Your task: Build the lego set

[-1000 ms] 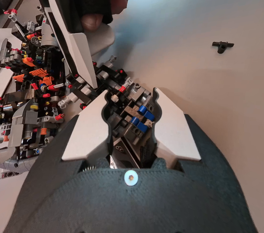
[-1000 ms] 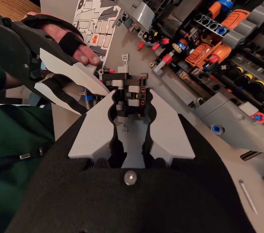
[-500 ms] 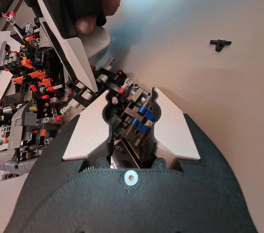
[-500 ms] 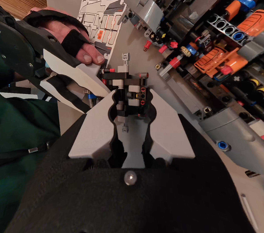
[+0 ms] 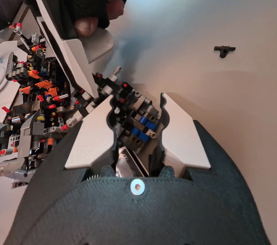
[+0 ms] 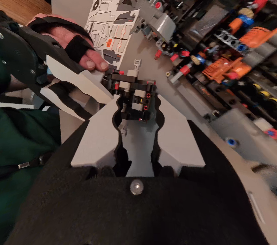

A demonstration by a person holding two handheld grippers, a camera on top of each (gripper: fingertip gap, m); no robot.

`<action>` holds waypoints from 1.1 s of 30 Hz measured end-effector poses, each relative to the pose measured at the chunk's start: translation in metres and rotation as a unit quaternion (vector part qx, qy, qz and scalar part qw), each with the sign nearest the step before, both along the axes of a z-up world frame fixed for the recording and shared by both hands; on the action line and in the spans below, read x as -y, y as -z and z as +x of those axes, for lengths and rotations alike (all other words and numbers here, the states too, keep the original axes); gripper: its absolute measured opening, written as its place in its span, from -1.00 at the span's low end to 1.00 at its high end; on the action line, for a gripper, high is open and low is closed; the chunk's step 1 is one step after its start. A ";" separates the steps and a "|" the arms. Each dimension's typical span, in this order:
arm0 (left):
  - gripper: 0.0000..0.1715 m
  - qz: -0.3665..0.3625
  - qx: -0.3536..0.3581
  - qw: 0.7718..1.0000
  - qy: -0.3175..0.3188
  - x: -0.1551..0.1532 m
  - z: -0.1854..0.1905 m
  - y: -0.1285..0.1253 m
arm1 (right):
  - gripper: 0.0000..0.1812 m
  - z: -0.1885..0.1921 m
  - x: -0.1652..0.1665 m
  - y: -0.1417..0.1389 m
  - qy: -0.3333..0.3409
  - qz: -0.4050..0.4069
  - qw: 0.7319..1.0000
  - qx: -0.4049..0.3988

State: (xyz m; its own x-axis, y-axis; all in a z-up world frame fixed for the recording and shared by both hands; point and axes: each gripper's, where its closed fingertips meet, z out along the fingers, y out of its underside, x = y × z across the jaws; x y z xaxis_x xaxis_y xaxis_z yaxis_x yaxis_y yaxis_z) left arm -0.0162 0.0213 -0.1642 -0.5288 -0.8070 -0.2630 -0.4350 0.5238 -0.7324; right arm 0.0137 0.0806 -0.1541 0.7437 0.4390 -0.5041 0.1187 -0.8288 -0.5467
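Observation:
A small black and grey sub-assembly with blue connectors and red pins (image 5: 143,123) sits between the jaws of my left gripper (image 5: 137,96), which is shut on it. In the right wrist view the same sub-assembly (image 6: 139,87) is clamped between the tips of my right gripper (image 6: 137,96). Each gripper grips it from a different side, above the table. One right finger (image 5: 78,65) comes in from the upper left in the left wrist view. One left finger (image 6: 84,78) comes in from the left in the right wrist view. The big partly built model (image 6: 224,72) lies next to them.
The big model also shows at the left of the left wrist view (image 5: 37,102). A sticker sheet (image 6: 110,30) lies flat on the table behind the sub-assembly. A small black connector (image 5: 224,51) lies alone on the pale table (image 5: 194,102) to the right.
Both grippers keep their hold on the sub-assembly. It has turned and shifted slightly, and the big model has slid and blurred in the right wrist view.

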 end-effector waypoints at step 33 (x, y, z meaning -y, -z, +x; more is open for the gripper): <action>-0.68 -0.094 -0.035 0.988 -0.121 -0.065 0.006 -0.011 | -0.69 0.002 0.038 0.003 0.073 0.081 0.989 0.103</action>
State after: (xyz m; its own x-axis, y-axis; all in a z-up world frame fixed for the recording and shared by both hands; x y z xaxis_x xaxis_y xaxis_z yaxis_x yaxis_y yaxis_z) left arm -0.0102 0.0861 -0.1536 -0.3267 -0.9428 -0.0668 -0.5835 0.2568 -0.7704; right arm 0.0153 0.0421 -0.1570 0.8848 0.3819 -0.2670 0.1268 -0.7486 -0.6507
